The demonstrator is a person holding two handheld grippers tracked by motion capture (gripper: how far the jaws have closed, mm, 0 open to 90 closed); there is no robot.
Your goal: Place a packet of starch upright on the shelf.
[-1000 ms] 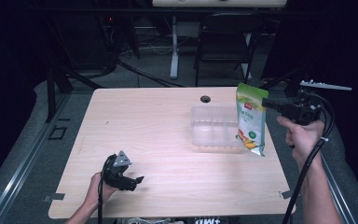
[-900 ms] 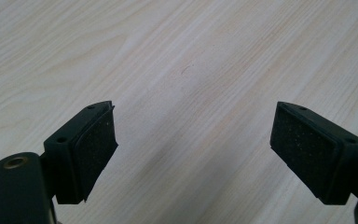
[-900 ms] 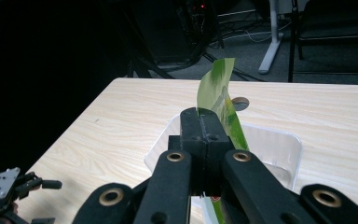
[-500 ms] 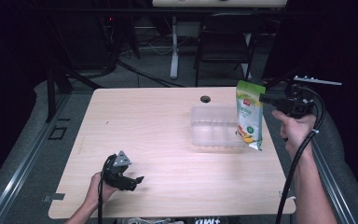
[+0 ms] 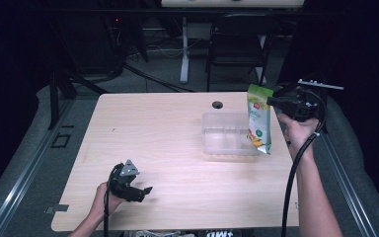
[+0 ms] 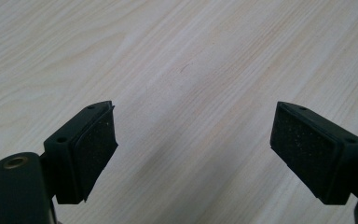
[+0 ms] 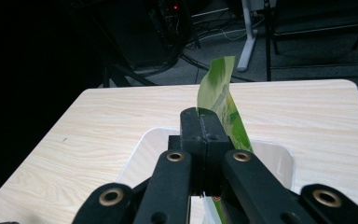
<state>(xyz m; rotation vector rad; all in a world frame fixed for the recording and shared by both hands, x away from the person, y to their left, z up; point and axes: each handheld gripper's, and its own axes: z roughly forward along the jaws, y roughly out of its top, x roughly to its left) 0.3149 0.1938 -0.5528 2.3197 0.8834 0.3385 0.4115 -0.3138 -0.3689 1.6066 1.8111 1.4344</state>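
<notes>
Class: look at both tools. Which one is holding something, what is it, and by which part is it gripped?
The right tool is shut on the green pouch, pinching its top edge above the clear tray. The left tool is open and holds nothing.

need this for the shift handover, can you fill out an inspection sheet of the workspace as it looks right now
surface: light wooden table, bare apart from a small dark round spot near its far edge
job's things: green snack pouch held in the air by its top edge, hanging over the right end of the clear plastic tray
clutter: nothing seen
grippers: right gripper shut on the pouch; left gripper open, empty, low over the table's near left
cables: black cable trails from the right gripper along the forearm; another from the left gripper
surroundings: dark room, chair and loose floor cables behind the table
</notes>
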